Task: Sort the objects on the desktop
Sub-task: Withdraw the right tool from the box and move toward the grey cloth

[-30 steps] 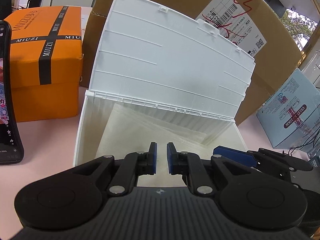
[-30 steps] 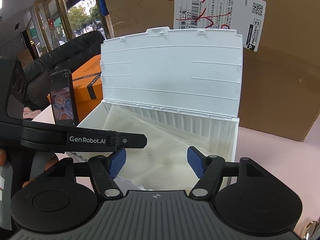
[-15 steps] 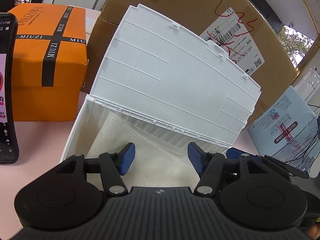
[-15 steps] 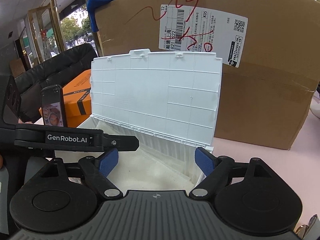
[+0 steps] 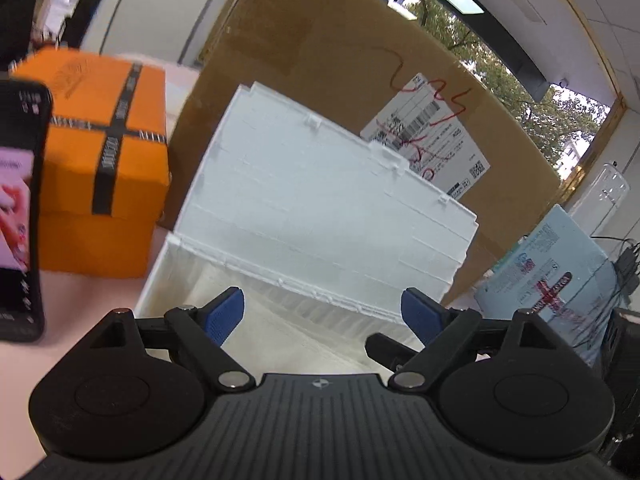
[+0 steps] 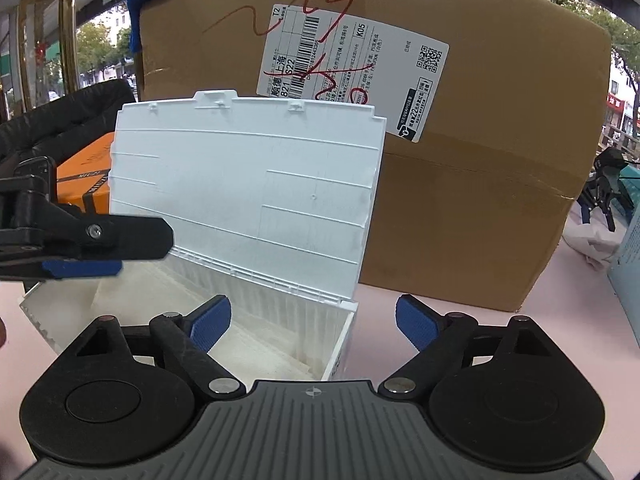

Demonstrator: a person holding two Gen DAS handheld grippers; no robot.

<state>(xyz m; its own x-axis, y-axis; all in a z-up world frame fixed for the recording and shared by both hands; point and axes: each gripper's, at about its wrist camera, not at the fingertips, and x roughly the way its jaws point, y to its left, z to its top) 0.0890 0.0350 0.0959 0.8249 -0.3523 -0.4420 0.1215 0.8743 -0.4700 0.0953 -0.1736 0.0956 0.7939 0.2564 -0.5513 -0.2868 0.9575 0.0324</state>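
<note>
A white plastic storage box (image 5: 176, 272) (image 6: 340, 340) sits on the pink desk, its hinged lid (image 5: 320, 216) (image 6: 248, 200) standing up against a large cardboard carton. Pale folded sheets line its floor. My left gripper (image 5: 322, 314) is open above the box's front part, nothing between its blue pads. My right gripper (image 6: 312, 320) is open too, over the box's right end, and holds nothing. The left gripper's finger (image 6: 92, 240) crosses the left side of the right wrist view.
A big cardboard carton (image 6: 460, 184) (image 5: 320, 80) with a shipping label stands behind the box. An orange box (image 5: 100, 184) and an upright phone (image 5: 20, 208) are to the left. A pale blue carton (image 5: 552, 280) and a black clip (image 6: 600, 196) lie to the right.
My left gripper went from shut to wide open and drew back and up from the box. The right gripper opened wider and shifted right, so the box now sits lower left in its view.
</note>
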